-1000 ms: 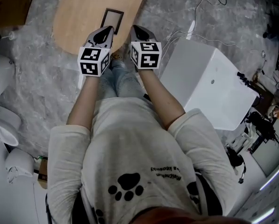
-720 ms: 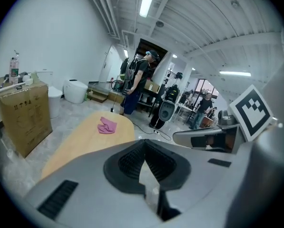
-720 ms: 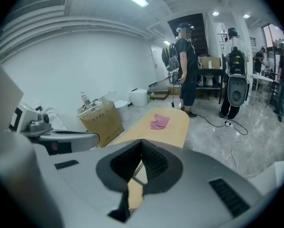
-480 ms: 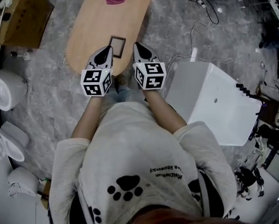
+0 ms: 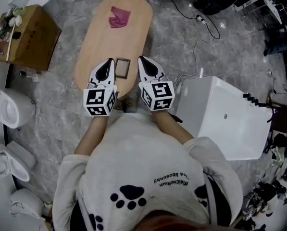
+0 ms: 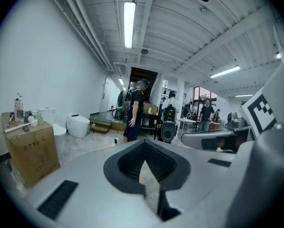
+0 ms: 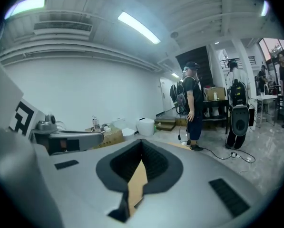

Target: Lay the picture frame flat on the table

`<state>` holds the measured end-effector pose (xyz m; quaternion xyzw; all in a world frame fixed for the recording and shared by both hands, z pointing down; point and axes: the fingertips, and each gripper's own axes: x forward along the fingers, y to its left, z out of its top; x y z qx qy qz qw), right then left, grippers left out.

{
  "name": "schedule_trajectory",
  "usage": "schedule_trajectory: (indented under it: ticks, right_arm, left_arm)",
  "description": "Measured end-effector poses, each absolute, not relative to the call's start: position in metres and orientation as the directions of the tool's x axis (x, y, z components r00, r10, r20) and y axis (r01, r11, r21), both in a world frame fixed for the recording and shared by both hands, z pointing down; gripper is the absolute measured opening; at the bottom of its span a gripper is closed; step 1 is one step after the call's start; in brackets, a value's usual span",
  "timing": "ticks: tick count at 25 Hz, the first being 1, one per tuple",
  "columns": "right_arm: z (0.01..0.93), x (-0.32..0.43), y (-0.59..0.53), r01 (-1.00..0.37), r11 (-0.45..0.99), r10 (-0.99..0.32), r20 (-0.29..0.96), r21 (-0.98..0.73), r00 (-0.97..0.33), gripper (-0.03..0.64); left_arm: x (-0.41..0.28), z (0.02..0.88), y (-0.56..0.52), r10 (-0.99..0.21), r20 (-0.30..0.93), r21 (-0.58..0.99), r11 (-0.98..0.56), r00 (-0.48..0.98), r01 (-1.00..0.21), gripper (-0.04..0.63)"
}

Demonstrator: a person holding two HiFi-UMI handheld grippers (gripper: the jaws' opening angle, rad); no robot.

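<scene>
The oval tabletop point(image 5: 97, 47) fills the upper middle of the head view, its near end hidden behind both grippers, with a white box point(image 5: 220, 119) at right and a cardboard box point(image 5: 35, 40) at upper left. The frame point(image 5: 123, 67) lies flat on it, small, between the left gripper point(image 5: 107, 65) and right gripper point(image 5: 145, 66), touching neither. Both sets of fingers are closed and empty, with only a sliver of tabletop showing past them.

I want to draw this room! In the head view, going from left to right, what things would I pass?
cardboard box → left gripper → picture frame → right gripper → big white box
</scene>
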<state>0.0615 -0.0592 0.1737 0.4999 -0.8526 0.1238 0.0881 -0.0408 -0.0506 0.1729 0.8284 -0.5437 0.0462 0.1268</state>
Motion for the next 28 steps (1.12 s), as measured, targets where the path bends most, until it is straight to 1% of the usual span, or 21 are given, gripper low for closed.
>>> schedule_trajectory:
  ticks: [6, 13, 15, 21, 28]
  right_arm:
    - [0.119, 0.057, -0.055, -0.864, 0.500, -0.851, 0.155, -0.056, -0.502, 0.011]
    - [0.061, 0.051, -0.044, -0.838, 0.546, -0.837, 0.034, -0.004, -0.546, 0.011]
    - [0.056, 0.049, -0.040, -0.832, 0.555, -0.832, 0.027, 0.019, -0.554, 0.011]
    - [0.064, 0.043, -0.031, -0.826, 0.563, -0.826, 0.040, 0.014, -0.562, 0.011]
    - [0.068, 0.056, -0.021, -0.828, 0.560, -0.828, 0.040, 0.009, -0.560, 0.011]
  left_arm:
    - [-0.041, 0.121, -0.048, -0.912, 0.129, 0.098, -0.379, 0.389, -0.920, 0.011]
    - [-0.032, 0.066, -0.034, -0.923, 0.031, -0.031, -0.385, 0.384, -0.922, 0.011]
    - [-0.029, 0.059, -0.030, -0.922, 0.019, -0.040, -0.387, 0.386, -0.921, 0.011]
    - [-0.029, 0.066, -0.022, -0.917, 0.029, -0.017, -0.399, 0.398, -0.917, 0.011]
    - [-0.023, 0.073, -0.013, -0.920, 0.029, 0.004, -0.391, 0.390, -0.921, 0.011]
